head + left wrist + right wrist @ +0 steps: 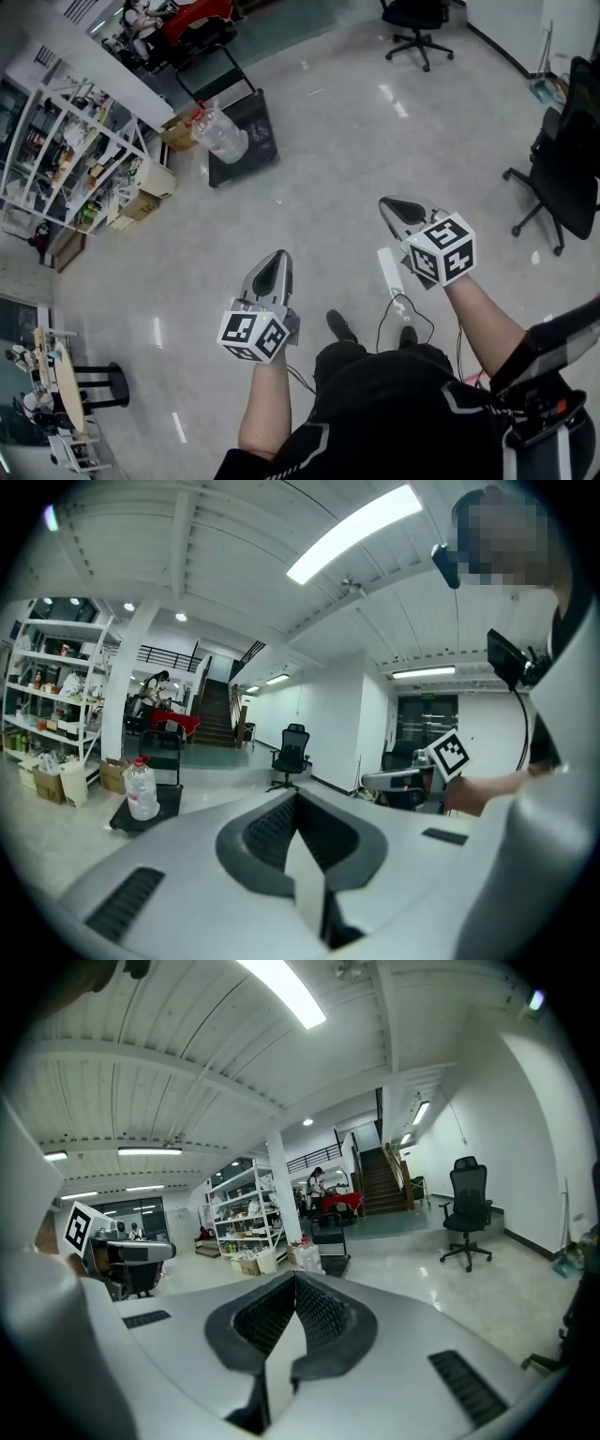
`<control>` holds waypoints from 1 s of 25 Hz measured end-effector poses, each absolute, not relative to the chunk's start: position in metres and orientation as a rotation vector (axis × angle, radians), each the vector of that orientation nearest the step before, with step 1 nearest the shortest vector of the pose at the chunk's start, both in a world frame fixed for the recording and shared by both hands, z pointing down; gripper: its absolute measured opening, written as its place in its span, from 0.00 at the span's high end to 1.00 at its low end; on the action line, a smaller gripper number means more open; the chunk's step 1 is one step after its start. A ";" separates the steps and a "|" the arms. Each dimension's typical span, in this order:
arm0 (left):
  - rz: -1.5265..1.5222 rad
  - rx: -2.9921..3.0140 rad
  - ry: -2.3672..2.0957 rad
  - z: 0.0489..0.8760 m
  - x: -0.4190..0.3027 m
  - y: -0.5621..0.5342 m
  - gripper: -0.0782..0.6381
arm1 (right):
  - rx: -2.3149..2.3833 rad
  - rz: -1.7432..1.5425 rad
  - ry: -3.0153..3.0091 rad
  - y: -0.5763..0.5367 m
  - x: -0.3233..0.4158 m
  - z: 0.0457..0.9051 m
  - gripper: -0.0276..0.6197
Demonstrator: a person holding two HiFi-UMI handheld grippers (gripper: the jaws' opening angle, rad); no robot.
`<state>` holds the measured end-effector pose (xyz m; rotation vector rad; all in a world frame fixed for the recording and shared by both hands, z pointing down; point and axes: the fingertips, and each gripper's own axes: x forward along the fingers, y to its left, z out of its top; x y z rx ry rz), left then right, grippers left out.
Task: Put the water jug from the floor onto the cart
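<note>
Both tongs are closed on nothing: the left tongs show ribbed pads pressed together in the left gripper view, and the right tongs look the same in the right gripper view. They sit at lower centre of the head view, pointing toward the upper left.

At the upper left of that view, well apart from both tongs, is the large clear plastic water jug with a red cap. It appears to rest on the black flat platform cart rather than on the glossy pale grey floor, so the placing looks done.

How full the jug is cannot be told. If full, it would be heavy and slosh. Its smooth rounded walls look slippery and thin enough to flex, so the neck just under the cap seems the surest hold.
</note>
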<state>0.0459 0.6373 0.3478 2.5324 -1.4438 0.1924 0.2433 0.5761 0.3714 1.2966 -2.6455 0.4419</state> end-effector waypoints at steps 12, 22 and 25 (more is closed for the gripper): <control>0.166 2.635 -1.385 0.316 0.020 0.676 0.90 | 1.401 0.360 -2.648 0.633 0.210 0.328 0.95; 0.062 2.615 -1.381 0.304 -0.024 0.690 0.90 | 1.465 0.247 -2.593 0.658 0.179 0.297 0.95; 0.050 2.632 -1.376 0.296 -0.028 0.692 0.90 | 1.479 0.252 -2.594 0.661 0.175 0.292 0.95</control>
